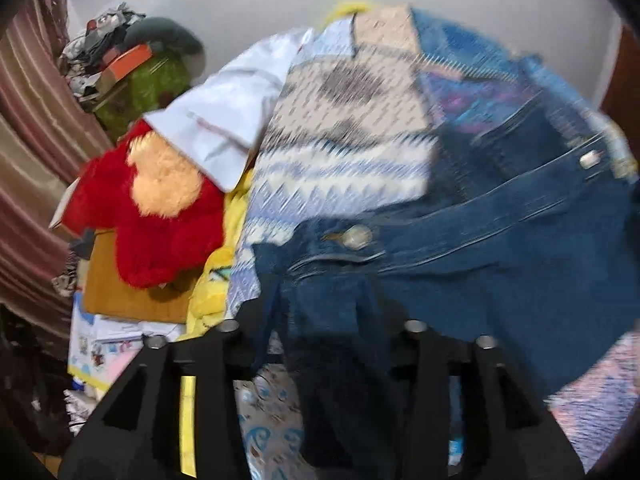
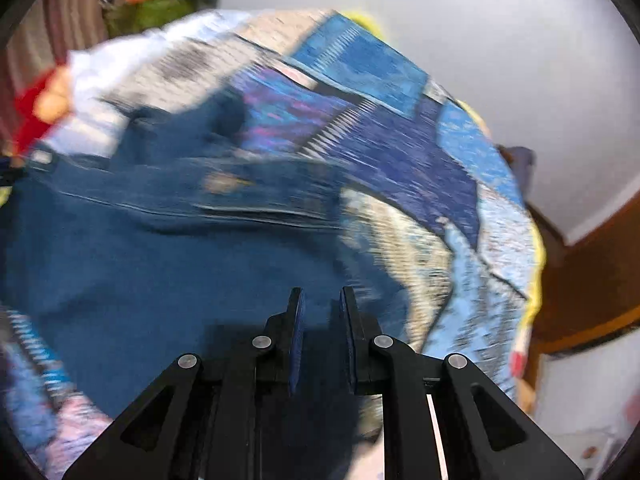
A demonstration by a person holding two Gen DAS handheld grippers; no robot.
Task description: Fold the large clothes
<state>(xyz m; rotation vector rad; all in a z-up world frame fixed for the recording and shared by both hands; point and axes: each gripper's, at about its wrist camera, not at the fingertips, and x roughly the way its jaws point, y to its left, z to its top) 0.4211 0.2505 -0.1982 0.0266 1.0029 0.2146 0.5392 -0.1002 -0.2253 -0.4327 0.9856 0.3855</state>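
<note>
1. The jeans (image 1: 500, 248) lie spread on the bed over a patterned blanket (image 1: 348, 128), and both of my grippers point down at them from the near edge.
2. In the left wrist view the waistband with its metal button (image 1: 357, 237) runs from lower left up to the right. I judge this as the long axis for the next fold.
3. The left gripper (image 1: 324, 360) has its jaws about half apart. A fold of denim hangs between them, but the fingertips are hidden under the cloth, so I cannot tell if the pads press on it.
4. The right gripper (image 2: 322, 340) has its jaws narrow, with dark denim directly below and between them; they look closed on the jeans cloth.
5. The right gripper is over the plain leg part, and the left one is nearer to the waistband.
6. A red plush toy (image 1: 160, 216) and a white shirt (image 1: 232, 120) lie to the left, beside the blanket and apart from the jeans. In my judgement they do not stand in the way.
</note>
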